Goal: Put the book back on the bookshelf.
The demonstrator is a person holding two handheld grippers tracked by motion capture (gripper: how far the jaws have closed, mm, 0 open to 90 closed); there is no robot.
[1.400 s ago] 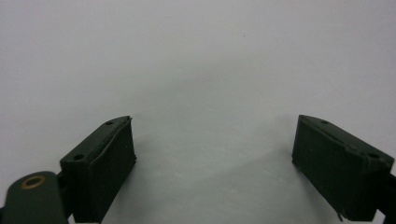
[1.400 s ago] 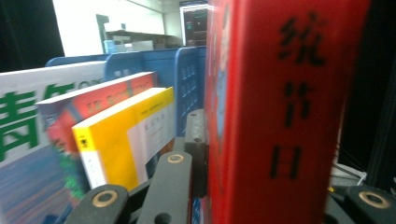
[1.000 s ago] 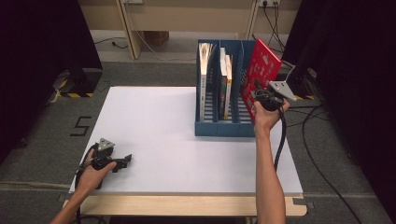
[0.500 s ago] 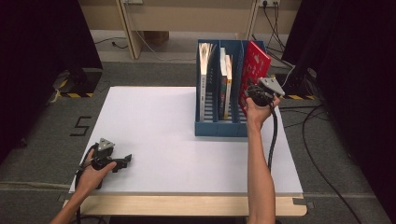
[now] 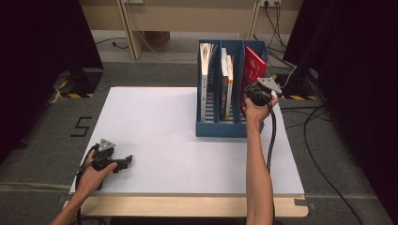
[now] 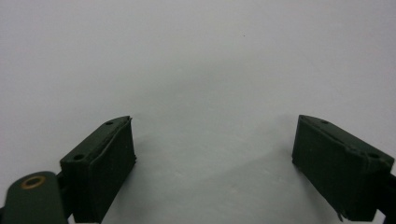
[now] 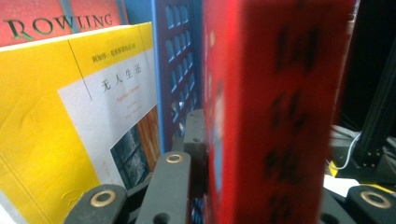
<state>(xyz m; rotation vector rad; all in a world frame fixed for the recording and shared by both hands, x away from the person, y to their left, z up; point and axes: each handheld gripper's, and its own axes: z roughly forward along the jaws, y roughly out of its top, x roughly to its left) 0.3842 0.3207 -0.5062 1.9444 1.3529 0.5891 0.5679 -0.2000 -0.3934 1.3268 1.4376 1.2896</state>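
Red book (image 7: pixel 275 116), dark blurred lettering, upright in blue rack (image 5: pixel 206 127).

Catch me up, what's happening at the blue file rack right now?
The right gripper is shut on a red book, holding it in the rightmost slot of the blue file rack. The book stands nearly upright there. The other slots hold more books, among them a yellow-covered one next to the divider. The left gripper rests at the near left of the white table, jaws open with nothing between them.
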